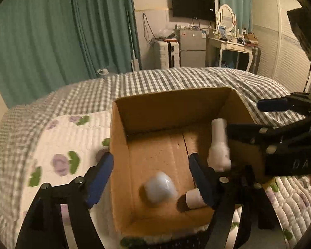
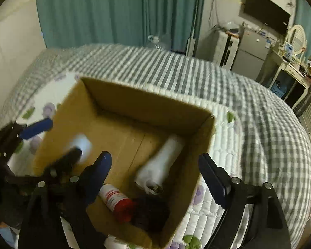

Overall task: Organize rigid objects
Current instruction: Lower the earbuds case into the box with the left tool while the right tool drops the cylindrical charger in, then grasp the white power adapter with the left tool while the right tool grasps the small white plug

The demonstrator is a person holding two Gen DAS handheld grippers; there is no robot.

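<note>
An open cardboard box point(image 1: 147, 108) point(image 2: 147, 103) sits on the bed. Inside lie a white bottle point(image 1: 218, 143) point(image 2: 161, 164), a pale blurred lump point(image 1: 160, 187) point(image 2: 82, 143), a small white bottle with a red cap point(image 2: 116, 197) point(image 1: 193, 199) and a dark object point(image 2: 151, 209). My left gripper point(image 1: 150, 172) is open and empty, straddling the box's left wall. My right gripper point(image 2: 157, 176) is open and empty above the box's near right part, with the white bottle between its fingers' line of sight.
The bed has a grey checked cover point(image 1: 176, 78) and a white quilt with purple flowers point(image 1: 62, 145). Teal curtains point(image 1: 51, 31), a suitcase point(image 1: 168, 51), a small fridge point(image 1: 191, 45) and a dressing table point(image 1: 232, 45) stand beyond the bed.
</note>
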